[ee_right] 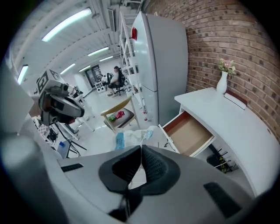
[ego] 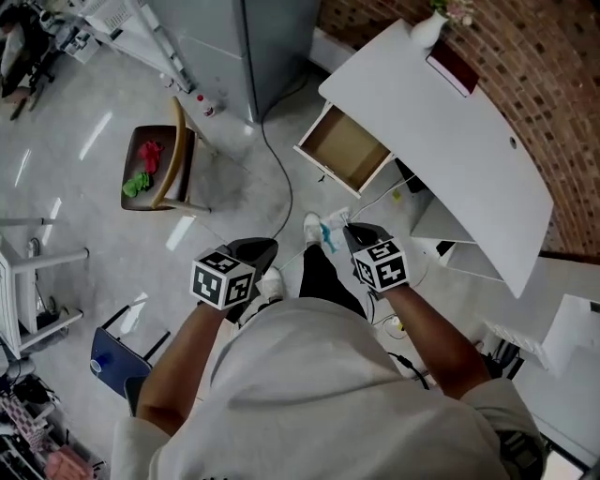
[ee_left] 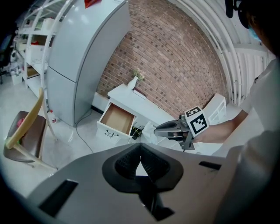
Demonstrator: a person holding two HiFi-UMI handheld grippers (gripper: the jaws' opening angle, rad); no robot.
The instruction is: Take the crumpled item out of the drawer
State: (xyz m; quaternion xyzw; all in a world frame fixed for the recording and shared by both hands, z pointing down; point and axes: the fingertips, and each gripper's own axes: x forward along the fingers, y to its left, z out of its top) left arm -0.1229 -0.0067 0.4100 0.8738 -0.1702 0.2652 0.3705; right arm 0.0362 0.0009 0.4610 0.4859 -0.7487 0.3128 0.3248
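The drawer [ego: 345,150] of the white desk [ego: 450,141] stands pulled open, and its brown bottom shows bare. My right gripper [ego: 345,229] is shut on a crumpled white and blue wrapper [ego: 328,231], held over the floor in front of the drawer. In the right gripper view the wrapper [ee_right: 133,136] sticks out just past the closed jaws [ee_right: 141,153], with the drawer [ee_right: 189,133] to the right. My left gripper [ego: 265,247] hangs beside it with its jaws together and nothing in them. The left gripper view shows the wrapper [ee_left: 148,131] at the right gripper's tip.
A wooden chair [ego: 178,155] with red and green cloths on its seat stands on the floor at left. A black cable [ego: 284,187] runs across the floor to the desk. A grey cabinet [ego: 253,47] stands behind. A white vase [ego: 427,28] sits on the desk.
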